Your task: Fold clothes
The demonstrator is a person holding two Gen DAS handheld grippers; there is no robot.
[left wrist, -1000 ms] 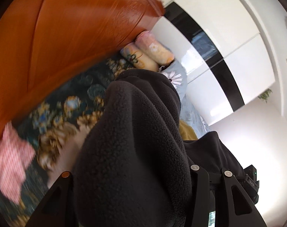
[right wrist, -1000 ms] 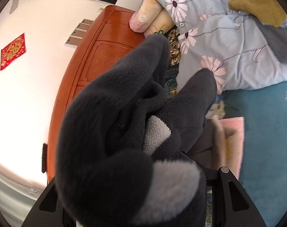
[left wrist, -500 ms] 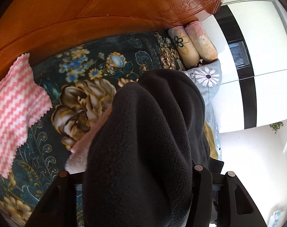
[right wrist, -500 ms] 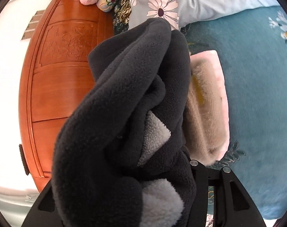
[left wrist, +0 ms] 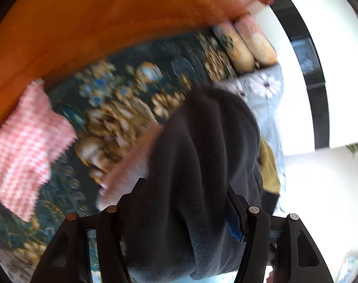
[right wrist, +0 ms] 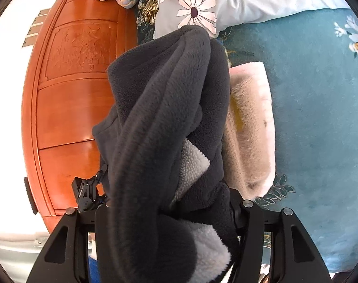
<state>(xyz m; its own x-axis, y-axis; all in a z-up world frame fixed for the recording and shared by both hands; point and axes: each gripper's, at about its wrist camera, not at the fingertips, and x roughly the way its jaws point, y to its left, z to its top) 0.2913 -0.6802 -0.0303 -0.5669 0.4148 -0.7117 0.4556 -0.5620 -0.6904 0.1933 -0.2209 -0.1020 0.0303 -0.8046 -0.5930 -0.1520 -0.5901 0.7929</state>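
left wrist view: left gripper (left wrist: 183,186), jaws just widening, with the dark fleece (left wrist: 202,165) bunched between them above the flowered bedspread (left wrist: 122,108); whether the pads pressed it could not be told. right wrist view: right gripper (right wrist: 169,200), likewise widening around the fleece (right wrist: 160,118), set beside a folded pink garment (right wrist: 252,127). this piece seemed nearly placed.

A bunched dark fleece garment (right wrist: 160,122) fills the gap ahead of the right claw (right wrist: 169,202) and of the left claw (left wrist: 182,192), blocking the way straight forward. Right of the right claw, a folded pink blanket (right wrist: 252,129) lies touching the fleece; beyond it the teal bedspread (right wrist: 320,118) is bare. Left stands the wooden headboard (right wrist: 68,94)
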